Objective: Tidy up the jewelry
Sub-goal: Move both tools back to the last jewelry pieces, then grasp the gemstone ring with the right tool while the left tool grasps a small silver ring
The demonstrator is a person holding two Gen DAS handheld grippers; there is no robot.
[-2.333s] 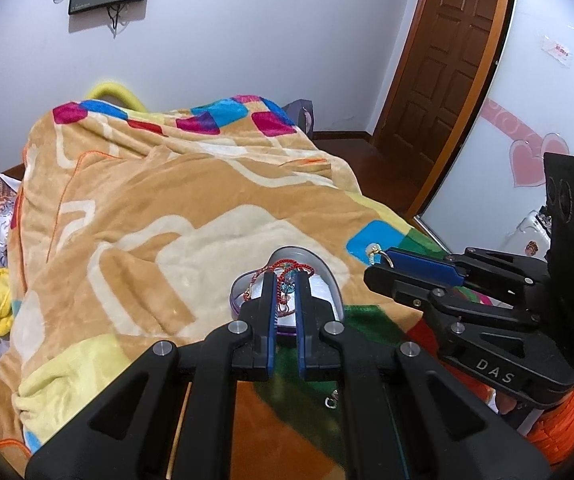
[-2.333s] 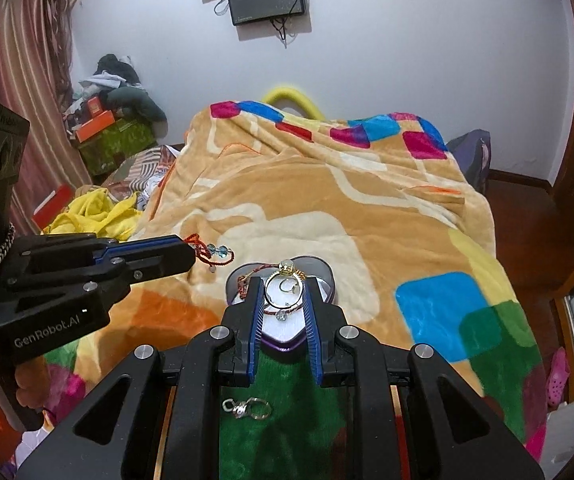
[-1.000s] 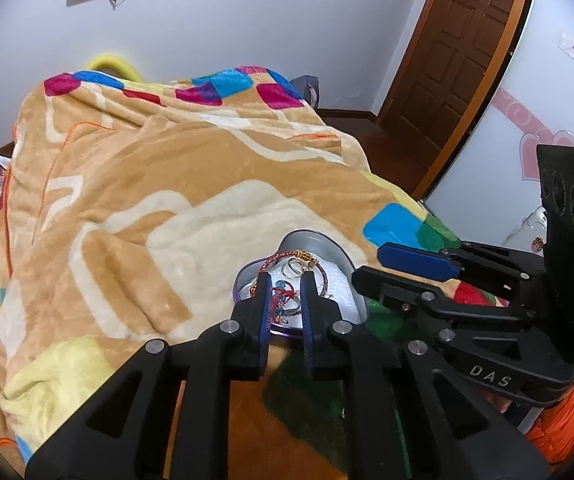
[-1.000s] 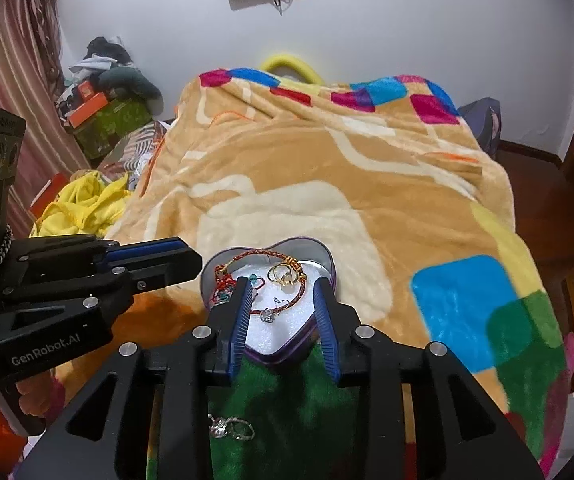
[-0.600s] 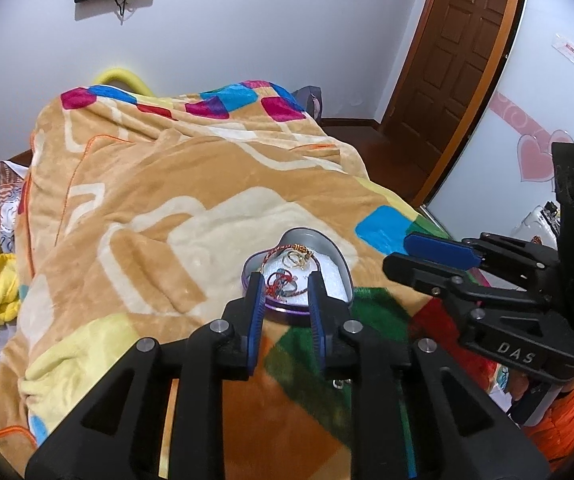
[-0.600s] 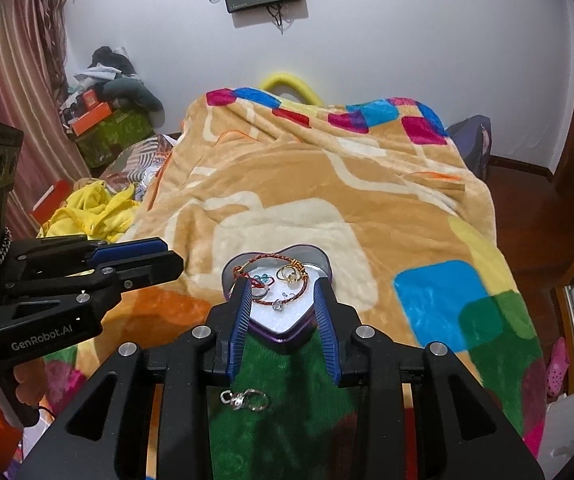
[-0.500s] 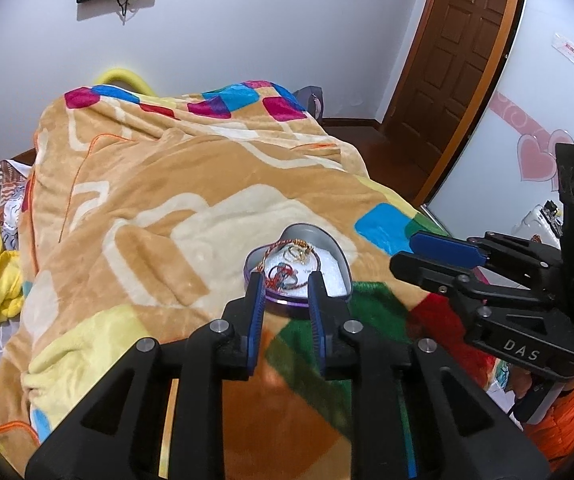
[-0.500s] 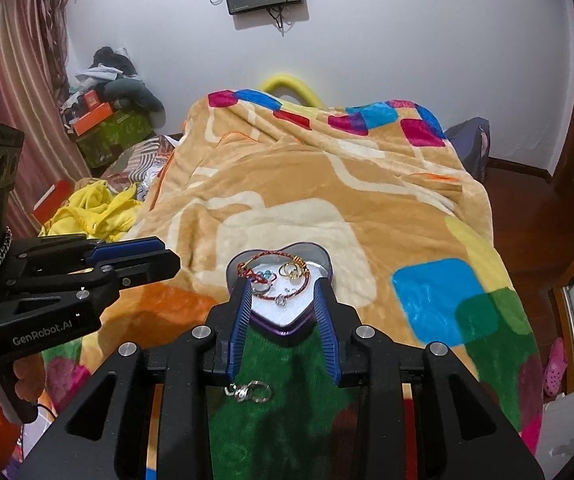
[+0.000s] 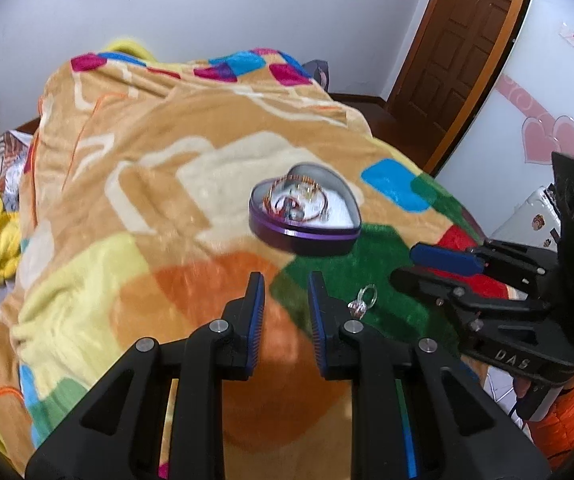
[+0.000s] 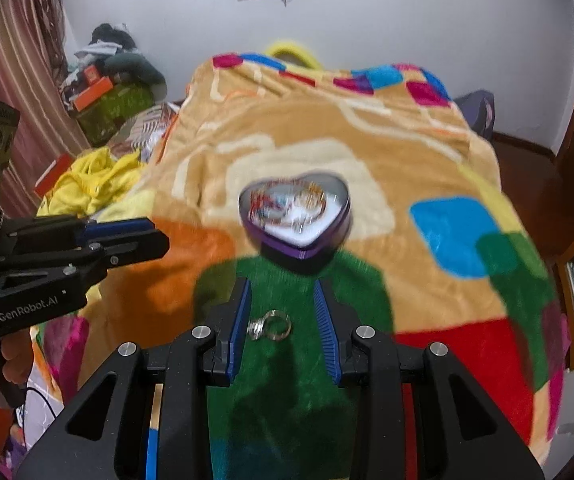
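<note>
Silver ring (image 10: 270, 328) lies on blanket (image 10: 427, 152), near heart tin (image 10: 295, 216)

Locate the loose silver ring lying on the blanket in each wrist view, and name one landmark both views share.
Left wrist view: the silver ring lies on the green patch, lower centre-right, just right of the fingertips.
Right wrist view: the silver ring lies lower centre, on green, between the fingers.
Shared landmark: the heart-shaped purple tin, beyond the ring.
</note>
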